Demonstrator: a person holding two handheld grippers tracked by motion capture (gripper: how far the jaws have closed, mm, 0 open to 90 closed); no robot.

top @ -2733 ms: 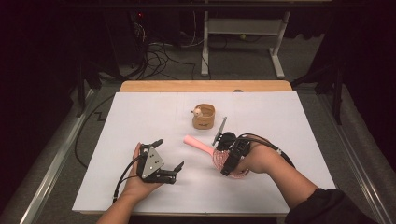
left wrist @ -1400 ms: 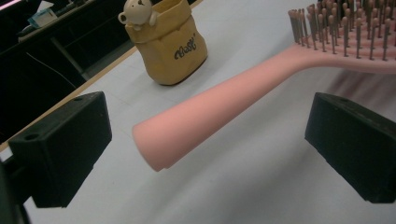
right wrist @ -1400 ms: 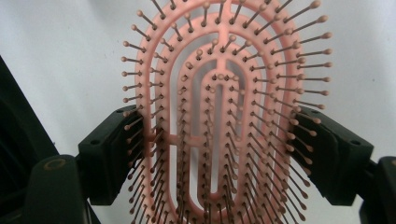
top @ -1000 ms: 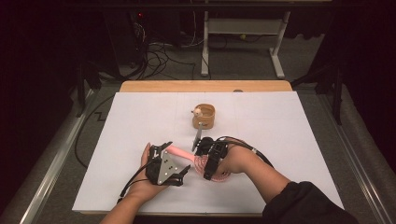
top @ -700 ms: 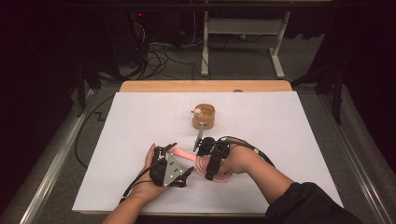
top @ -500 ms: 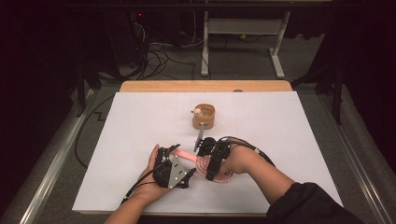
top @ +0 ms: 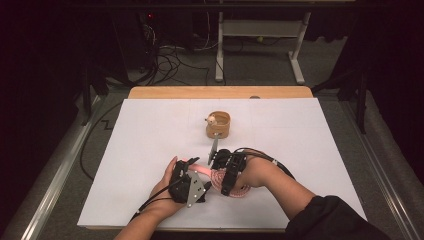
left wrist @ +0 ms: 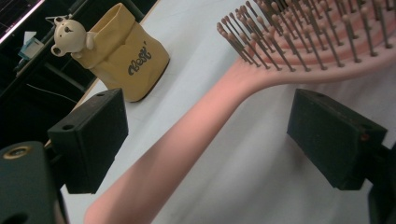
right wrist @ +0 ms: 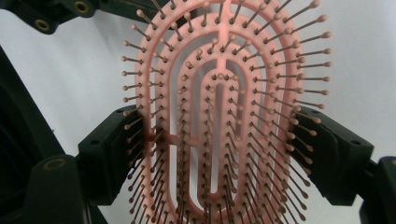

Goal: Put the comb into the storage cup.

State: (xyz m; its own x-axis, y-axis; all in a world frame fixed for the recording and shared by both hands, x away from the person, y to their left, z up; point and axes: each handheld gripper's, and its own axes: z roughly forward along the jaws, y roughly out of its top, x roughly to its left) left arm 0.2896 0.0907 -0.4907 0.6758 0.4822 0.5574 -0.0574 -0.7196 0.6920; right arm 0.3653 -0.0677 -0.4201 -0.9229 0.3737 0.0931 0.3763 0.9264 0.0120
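A pink hairbrush (top: 201, 170) is held just above the white table sheet. My right gripper (top: 224, 176) is shut on its oval bristled head (right wrist: 219, 116), with one pad (right wrist: 112, 151) pressing each side. The handle (left wrist: 187, 140) points left and runs between the jaws of my left gripper (left wrist: 212, 139). Those jaws have just been closing. There is still a gap on both sides, and neither pad (left wrist: 91, 140) touches the handle. In the high view my left gripper (top: 192, 169) sits right beside the right one, near the table's front.
A small yellow pouch (top: 218, 125) with a toy bear on its rim stands upright toward the table's middle back, also in the left gripper view (left wrist: 126, 58). The white sheet (top: 140, 150) covers the table. Cables and desk legs lie on the floor beyond.
My left gripper moved right and slightly down until its jaws straddle the brush handle, and they narrowed. My right gripper carried the brush leftward earlier and has since kept still.
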